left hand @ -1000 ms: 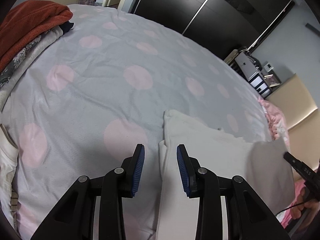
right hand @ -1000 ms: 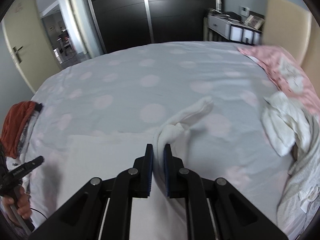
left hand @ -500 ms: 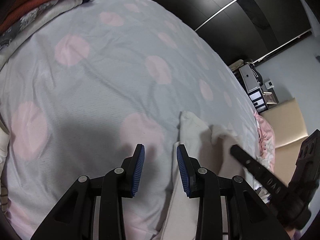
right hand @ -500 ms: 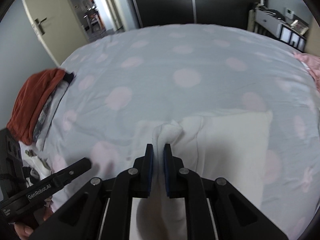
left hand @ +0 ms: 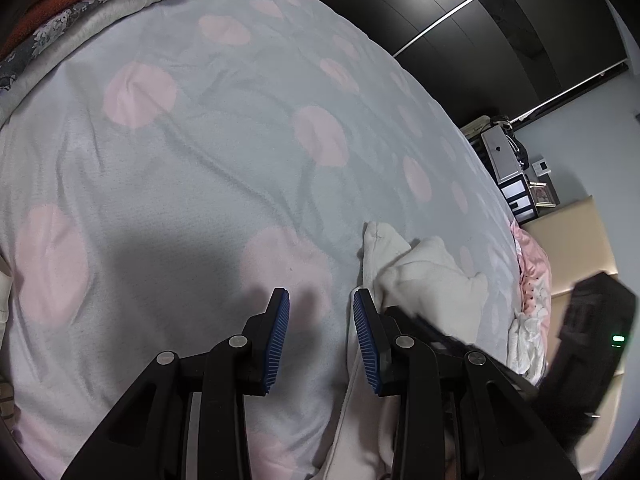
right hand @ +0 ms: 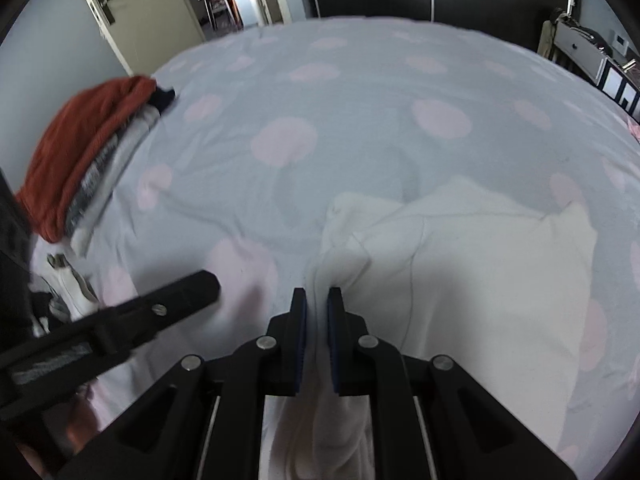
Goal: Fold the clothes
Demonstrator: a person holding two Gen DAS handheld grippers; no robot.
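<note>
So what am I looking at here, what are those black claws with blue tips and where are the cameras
Each claw is a hand-held gripper with a fisheye camera on it, looking along its fingers. One picture comes from the left hand-held gripper, the other from the right hand-held gripper. Below is a bed with a spotted cover, a white garment and a stack of clothes at its edge. The right one pinches a fold of the garment; the left stands open over the cover, holding nothing.
</note>
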